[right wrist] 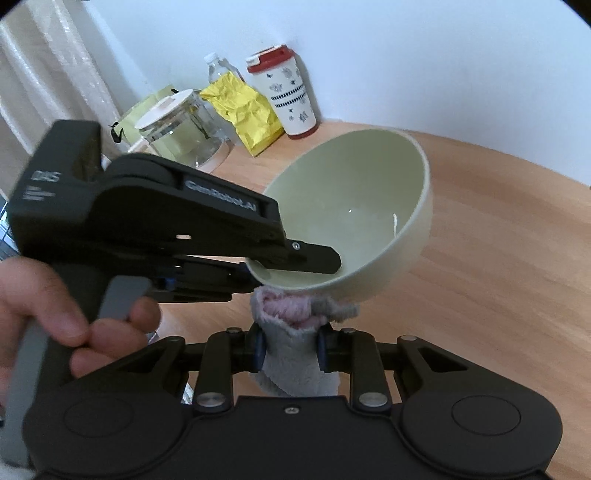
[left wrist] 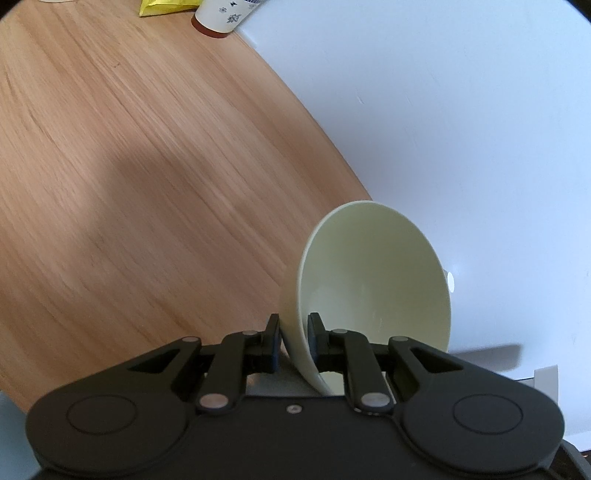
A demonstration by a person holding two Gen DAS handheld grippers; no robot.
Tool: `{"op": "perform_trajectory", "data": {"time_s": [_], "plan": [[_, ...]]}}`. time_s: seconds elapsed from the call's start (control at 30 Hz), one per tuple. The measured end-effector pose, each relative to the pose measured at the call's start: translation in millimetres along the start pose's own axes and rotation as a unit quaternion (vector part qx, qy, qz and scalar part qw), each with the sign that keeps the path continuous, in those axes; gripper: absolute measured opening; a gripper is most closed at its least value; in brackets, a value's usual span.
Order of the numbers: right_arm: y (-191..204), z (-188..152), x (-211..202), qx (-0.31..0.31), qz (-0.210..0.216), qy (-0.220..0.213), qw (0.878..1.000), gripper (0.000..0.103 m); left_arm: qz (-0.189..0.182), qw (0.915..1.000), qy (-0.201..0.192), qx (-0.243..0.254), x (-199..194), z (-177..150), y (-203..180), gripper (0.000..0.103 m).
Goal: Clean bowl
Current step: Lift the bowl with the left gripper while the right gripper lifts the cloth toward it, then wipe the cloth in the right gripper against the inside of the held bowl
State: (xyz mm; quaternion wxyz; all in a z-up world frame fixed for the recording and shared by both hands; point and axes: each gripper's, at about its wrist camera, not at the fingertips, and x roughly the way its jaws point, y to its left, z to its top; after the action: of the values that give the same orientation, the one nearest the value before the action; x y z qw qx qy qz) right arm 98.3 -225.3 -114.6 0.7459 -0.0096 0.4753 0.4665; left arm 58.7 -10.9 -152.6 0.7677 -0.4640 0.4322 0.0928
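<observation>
A pale green bowl (left wrist: 373, 280) hangs tilted above the wooden table (left wrist: 129, 166), and my left gripper (left wrist: 293, 338) is shut on its rim, one finger inside and one outside. In the right wrist view the same bowl (right wrist: 369, 206) opens toward the camera, with the left gripper (right wrist: 295, 266) clamping its near rim from the left. Below the bowl my right gripper (right wrist: 290, 349) is shut on a folded grey and pink cloth (right wrist: 295, 354). The cloth's top touches the bowl's underside. A hand (right wrist: 66, 314) holds the left gripper's handle.
At the back by the white wall (right wrist: 443, 55) stand a white tumbler with a red lid (right wrist: 284, 99), a yellow foil bag (right wrist: 243, 110), a glass jar (right wrist: 177, 129) and a clear bottle (right wrist: 218, 70). The tumbler's base (left wrist: 221, 18) shows in the left wrist view.
</observation>
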Motion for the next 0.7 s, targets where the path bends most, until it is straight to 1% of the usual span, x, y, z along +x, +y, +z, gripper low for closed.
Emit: {"op": "perform_trajectory", "data": {"time_s": [0.1,0.23,0.4,0.5,0.7], "plan": [[0.4,1.1,-9.4,-0.001,-0.003,-0.004,1.000,0.028,0.002,0.9999,0.003,-0.014,3.4,-0.2,2.7,0.014],[-0.2,0.4,-18.1,0.000,-0.012,-0.002,1.000,0.028,0.000,0.9997,0.007,-0.021,5.2,-0.2,4.6,0.014],[-3.3,-2.9,-23.4,0.000,-0.017,0.010,1.000,0.028,-0.020,0.9996,0.018,0.000,3.7,-1.4,-0.9,0.014],[-3.3,-5.6,-22.3,-0.020,-0.028,0.021,0.999,0.028,-0.024,0.9994,0.026,0.007,1.3,-2.7,-2.9,0.014],[-9.9,-10.7,-15.5,-0.035,-0.047,0.030,0.998,0.028,-0.027,0.9989,0.036,0.013,-3.8,-2.9,-3.5,0.014]]}}
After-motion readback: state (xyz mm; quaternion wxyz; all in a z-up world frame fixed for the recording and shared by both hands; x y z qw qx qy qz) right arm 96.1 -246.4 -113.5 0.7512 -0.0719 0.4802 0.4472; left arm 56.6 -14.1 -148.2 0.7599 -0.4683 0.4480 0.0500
